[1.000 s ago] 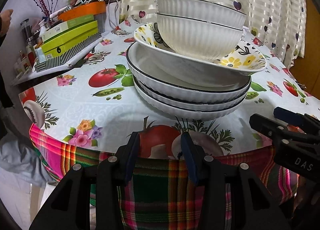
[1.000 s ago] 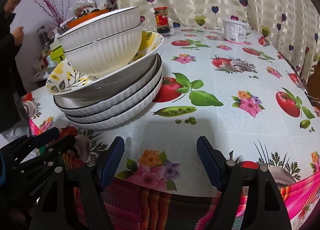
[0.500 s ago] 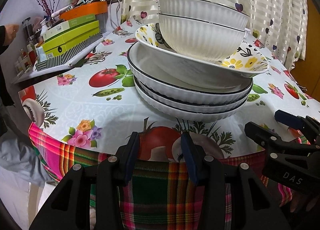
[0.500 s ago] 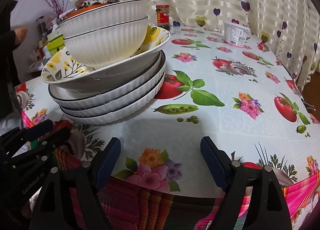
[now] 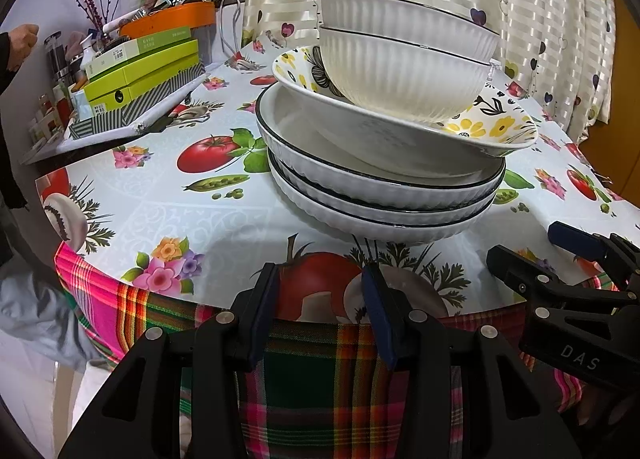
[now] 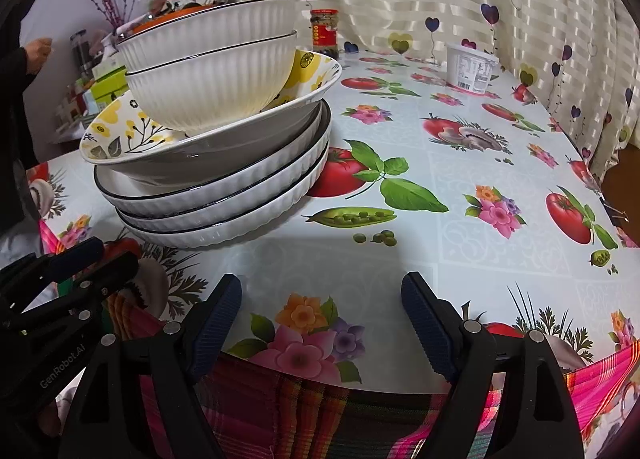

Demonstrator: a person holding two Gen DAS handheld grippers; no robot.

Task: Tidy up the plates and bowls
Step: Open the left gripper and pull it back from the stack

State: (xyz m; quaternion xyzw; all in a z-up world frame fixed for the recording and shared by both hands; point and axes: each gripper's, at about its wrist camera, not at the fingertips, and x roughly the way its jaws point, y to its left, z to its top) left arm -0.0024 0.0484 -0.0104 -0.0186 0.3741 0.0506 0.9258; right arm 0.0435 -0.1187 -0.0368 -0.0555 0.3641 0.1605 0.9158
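on the counter (image 6: pixel 472 227), covered with an oilcloth printed in tomatoes, peas and flowers, stands one leaning stack: three wide ribbed white plates (image 5: pixel 380 199) with dark rims at the bottom, a yellow-flowered dish (image 5: pixel 496 127) tilted on them, and two ribbed white bowls (image 6: pixel 212 71) nested on top. the left claw (image 5: pixel 320 315) hangs at the counter's near edge just in front of the stack, its jaws partly apart with nothing between them. the right claw (image 6: pixel 320 323) sits beside it to the right of the stack, its jaws having just been opening, now wide apart and empty, while a red-labelled jar (image 6: pixel 325 33) and a white tub (image 6: pixel 470 67) stand far back by the curtain.
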